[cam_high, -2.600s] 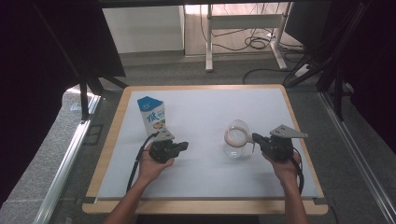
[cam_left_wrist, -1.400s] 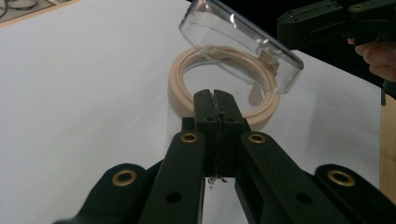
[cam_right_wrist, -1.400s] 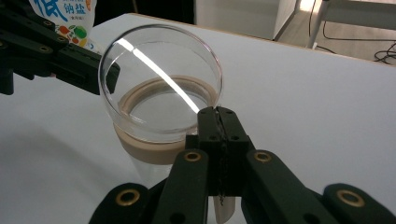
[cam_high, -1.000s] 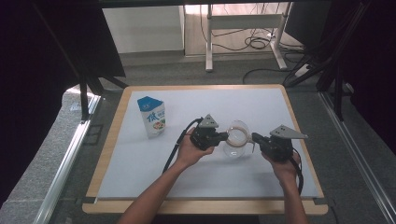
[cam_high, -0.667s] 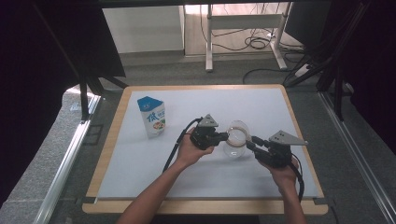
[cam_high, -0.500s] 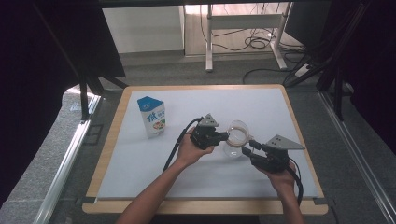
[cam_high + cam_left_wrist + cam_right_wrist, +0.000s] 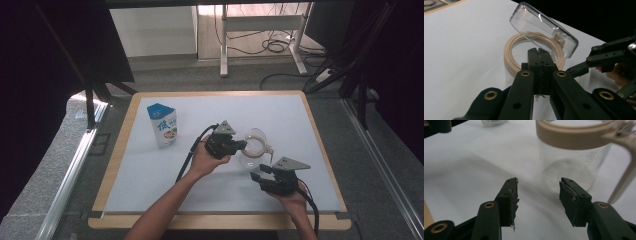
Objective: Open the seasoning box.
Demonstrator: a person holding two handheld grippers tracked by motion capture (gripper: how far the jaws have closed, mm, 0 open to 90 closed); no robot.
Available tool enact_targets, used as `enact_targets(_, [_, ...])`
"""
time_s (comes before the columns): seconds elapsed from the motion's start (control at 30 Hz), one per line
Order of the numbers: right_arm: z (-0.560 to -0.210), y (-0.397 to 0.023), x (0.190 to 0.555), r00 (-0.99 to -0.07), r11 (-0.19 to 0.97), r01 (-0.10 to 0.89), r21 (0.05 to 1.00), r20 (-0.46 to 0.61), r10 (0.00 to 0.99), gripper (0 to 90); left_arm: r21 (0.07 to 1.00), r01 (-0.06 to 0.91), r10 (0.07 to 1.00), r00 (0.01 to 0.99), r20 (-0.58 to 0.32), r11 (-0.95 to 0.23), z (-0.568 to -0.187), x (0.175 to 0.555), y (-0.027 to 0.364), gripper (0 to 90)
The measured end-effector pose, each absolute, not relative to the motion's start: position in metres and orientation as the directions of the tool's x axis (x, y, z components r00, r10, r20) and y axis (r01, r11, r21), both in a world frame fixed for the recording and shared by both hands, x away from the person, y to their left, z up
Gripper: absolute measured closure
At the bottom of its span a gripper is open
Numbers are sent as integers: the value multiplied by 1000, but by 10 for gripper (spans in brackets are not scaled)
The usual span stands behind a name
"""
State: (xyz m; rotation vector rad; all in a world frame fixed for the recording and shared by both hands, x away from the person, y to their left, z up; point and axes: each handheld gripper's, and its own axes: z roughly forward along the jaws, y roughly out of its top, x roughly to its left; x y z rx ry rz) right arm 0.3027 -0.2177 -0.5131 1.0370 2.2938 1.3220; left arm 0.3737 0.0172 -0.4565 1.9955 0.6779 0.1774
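Your left gripper (image 7: pixel 541 53) is squeezing tight on the clear lid's (image 7: pixel 544 30) hidden edge, tipping it up over the tan-rimmed glass jar (image 7: pixel 253 148) mid-table, while your right gripper (image 7: pixel 537 195), just opening, is holding nothing.

Both grippers are black. The left gripper (image 7: pixel 241 145), beside the jar (image 7: pixel 253 148), carries a grey three-cornered plate on top, and a black cable trails from it along the bare forearm, away from the jar. The right gripper (image 7: pixel 256 176), on the jar's near side, has the same grey plate and a black cable looping back past the hand. No sleeves show on either forearm. In the gripper views each jaw is a flat black link arm with brass-ringed pivot holes and a smaller plain hole. The fingers (image 7: pixel 511 197) end in dark ribbed pads, frayed and ragged along their edges.
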Motion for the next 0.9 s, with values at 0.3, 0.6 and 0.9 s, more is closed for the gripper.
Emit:
enact_targets(0.3, [-521,-216,304,-683,316,448,836,92,725,461,847,392,516,840,-171,-358,-451,375,13,900])
enact_targets(0.6, [-523,-216,305,-678,326,451,831,81,730,442,850,379,508,846,-158,-367,-446,375,6,900])
enact_targets(0.9, [-524,-217,304,-677,332,457,825,81,732,441,854,349,486,864,-134,-386,-436,370,-11,900])
